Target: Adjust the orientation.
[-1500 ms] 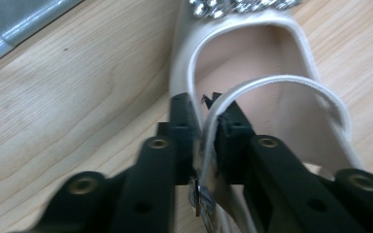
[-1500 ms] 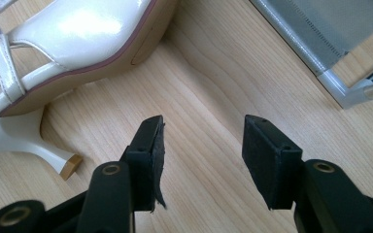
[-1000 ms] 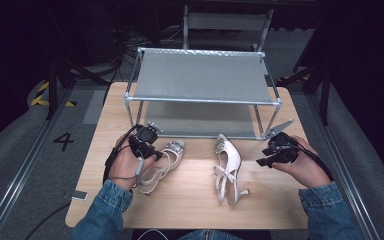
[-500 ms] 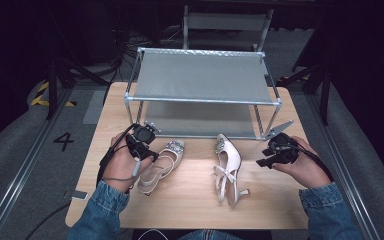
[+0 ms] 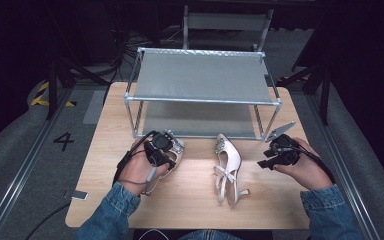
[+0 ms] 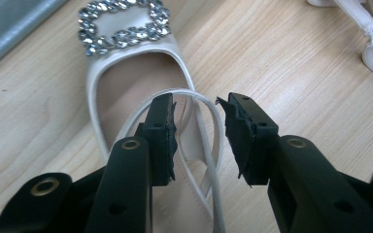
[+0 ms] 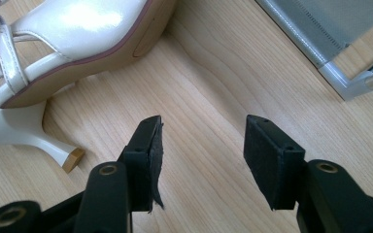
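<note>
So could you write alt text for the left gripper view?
A black two-jawed claw hovers open over a cream shoe with a rhinestone buckle, its thin strap between the jaws, pads not yet pressing it. The shoe lies on a light wooden table.

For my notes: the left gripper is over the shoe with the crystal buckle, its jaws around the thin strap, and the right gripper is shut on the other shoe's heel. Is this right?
Not quite. The right gripper is open over bare table; the right gripper view shows the other shoe's heel off to the side, untouched. The rest is right.
</note>
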Available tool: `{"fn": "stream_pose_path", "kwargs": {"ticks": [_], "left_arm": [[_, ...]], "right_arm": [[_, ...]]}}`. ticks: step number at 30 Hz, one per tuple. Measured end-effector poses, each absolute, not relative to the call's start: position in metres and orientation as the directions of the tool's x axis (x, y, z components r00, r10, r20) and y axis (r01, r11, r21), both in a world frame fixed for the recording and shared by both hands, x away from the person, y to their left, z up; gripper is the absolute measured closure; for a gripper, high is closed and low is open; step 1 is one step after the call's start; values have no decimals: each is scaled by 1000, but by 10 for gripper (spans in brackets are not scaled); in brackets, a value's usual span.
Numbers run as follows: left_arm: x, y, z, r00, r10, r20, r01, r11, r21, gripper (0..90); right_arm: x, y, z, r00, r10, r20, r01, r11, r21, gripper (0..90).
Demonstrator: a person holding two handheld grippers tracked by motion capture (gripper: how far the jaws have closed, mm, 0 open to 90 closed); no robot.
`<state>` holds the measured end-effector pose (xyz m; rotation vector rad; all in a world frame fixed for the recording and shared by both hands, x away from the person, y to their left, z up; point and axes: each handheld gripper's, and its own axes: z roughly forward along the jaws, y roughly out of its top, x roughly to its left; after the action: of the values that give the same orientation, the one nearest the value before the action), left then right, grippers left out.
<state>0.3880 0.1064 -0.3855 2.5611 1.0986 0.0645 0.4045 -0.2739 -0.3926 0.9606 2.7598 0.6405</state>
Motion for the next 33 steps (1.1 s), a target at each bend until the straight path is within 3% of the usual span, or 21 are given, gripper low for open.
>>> {"fn": "stream_pose_path", "kwargs": {"ticks": [12, 19, 25, 29, 33], "left_arm": [[390, 103, -402, 654, 747, -121, 730, -581, 361, 699], [389, 109, -403, 634, 765, -114, 747, -567, 347, 624], [392, 100, -422, 690, 706, -158, 716, -633, 296, 574], [395, 98, -428, 699, 701, -141, 699, -629, 339, 635], [396, 98, -431, 700, 707, -104, 690, -631, 356, 753]], "right_arm": [[404, -274, -394, -783, 622, 0, 558, 702, 443, 492], [404, -275, -394, -783, 622, 1, 556, 700, 447, 486], [405, -272, -395, -791, 612, 3, 550, 708, 444, 482], [405, -272, -395, -789, 614, 2, 552, 707, 442, 481], [406, -271, -397, -790, 613, 6, 553, 708, 438, 481]]}}
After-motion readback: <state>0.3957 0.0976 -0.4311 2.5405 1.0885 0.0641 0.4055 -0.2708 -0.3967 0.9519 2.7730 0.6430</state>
